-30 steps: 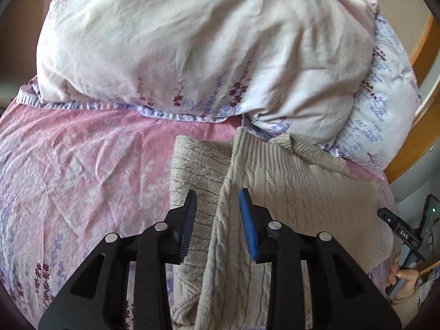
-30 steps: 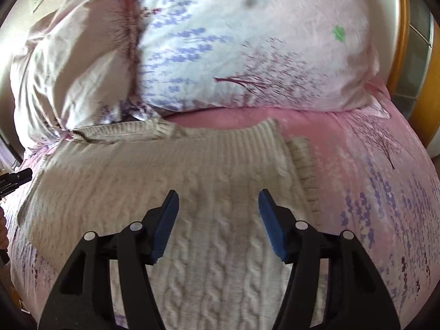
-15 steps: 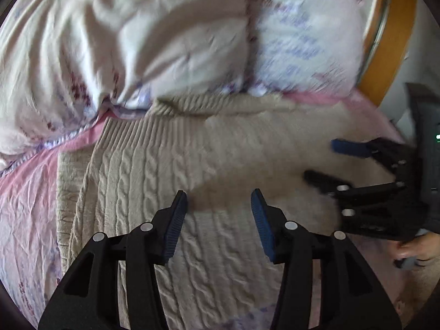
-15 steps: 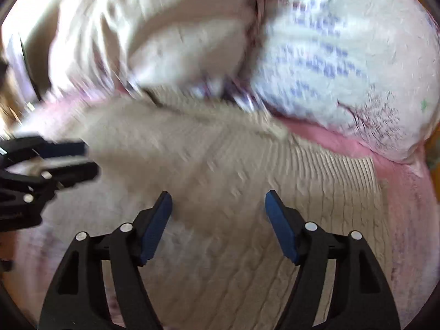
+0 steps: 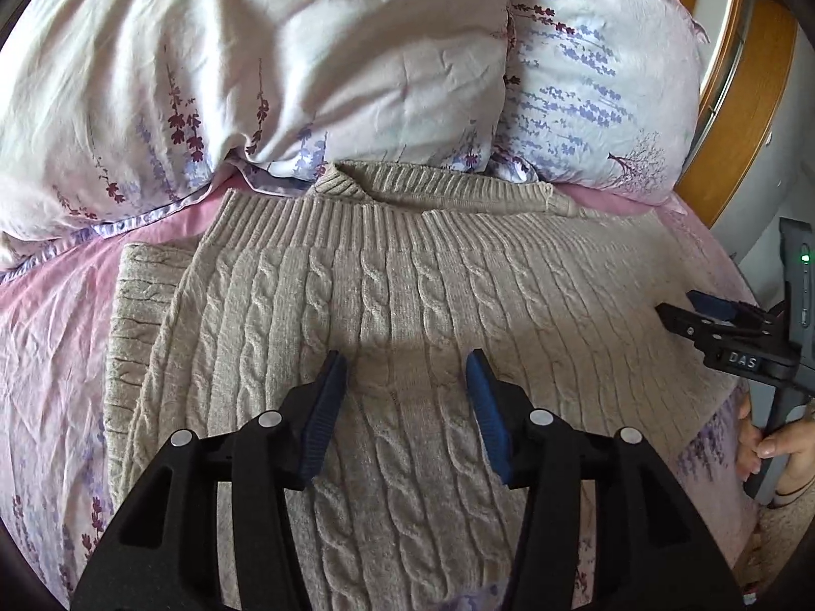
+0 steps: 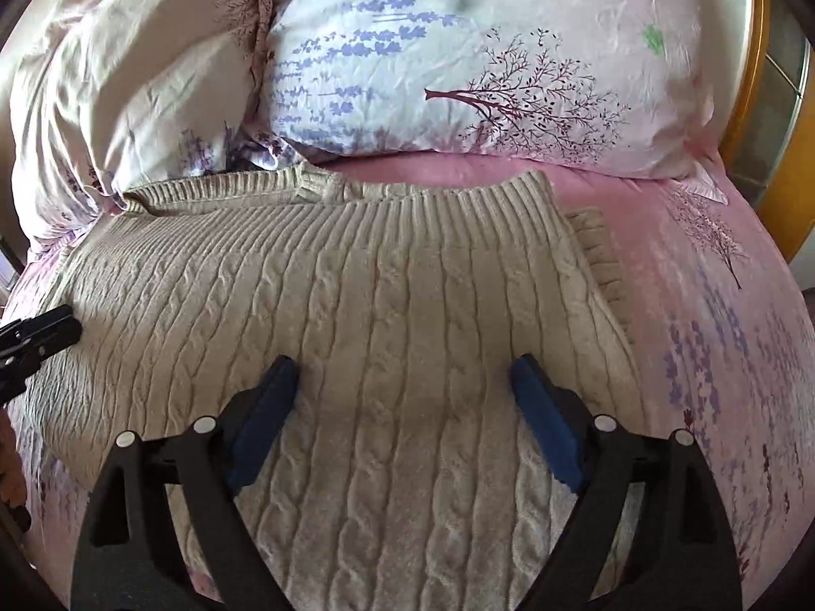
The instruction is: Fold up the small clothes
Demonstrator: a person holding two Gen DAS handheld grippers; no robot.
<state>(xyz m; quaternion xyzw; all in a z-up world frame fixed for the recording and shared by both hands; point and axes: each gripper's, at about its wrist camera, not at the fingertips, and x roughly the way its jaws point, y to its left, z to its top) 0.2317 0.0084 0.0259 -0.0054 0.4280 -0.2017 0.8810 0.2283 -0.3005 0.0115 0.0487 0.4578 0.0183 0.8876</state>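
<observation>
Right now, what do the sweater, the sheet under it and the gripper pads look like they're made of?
Sweater: chunky beige knit, wool or acrylic by the look; cable twists and ribbed hem, matte and fuzzy.
Sheet: thin woven cloth, probably cotton; pink floral print, fine creases, no sheen.
Pads on the right hand-held gripper: blue, ridged, likely rubber or soft plastic; black hard-plastic arms.

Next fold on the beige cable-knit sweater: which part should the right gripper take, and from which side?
Probably the ribbed hem corner of the sweater, approached from the bare pink sheet on its right. That corner lies flat, with open bedding beside it. The right gripper hovers mid-sweater, jaws opening with nothing pinched.
</observation>
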